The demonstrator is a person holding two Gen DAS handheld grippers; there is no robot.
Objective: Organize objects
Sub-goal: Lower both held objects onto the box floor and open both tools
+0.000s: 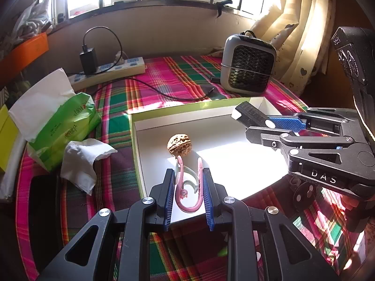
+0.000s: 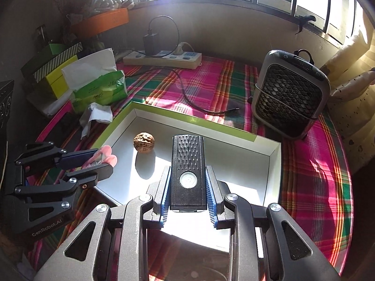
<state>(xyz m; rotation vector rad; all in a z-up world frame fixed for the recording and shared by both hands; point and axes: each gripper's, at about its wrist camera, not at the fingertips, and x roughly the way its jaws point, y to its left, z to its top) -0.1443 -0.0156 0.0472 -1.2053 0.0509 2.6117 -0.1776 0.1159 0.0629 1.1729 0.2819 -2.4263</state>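
Clips (image 1: 188, 187) in left gripper (image 1: 188, 178); black device (image 2: 187, 173) (rear end hidden) in right gripper (image 2: 188, 182).

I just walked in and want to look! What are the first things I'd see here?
Two grippers meet over a white tray with a green rim on the bright plaid cloth. The left gripper pinches a pink clip, and the right gripper holds a black block with a round window. A lone walnut sits inside the tray, and a grey fan heater stands behind.
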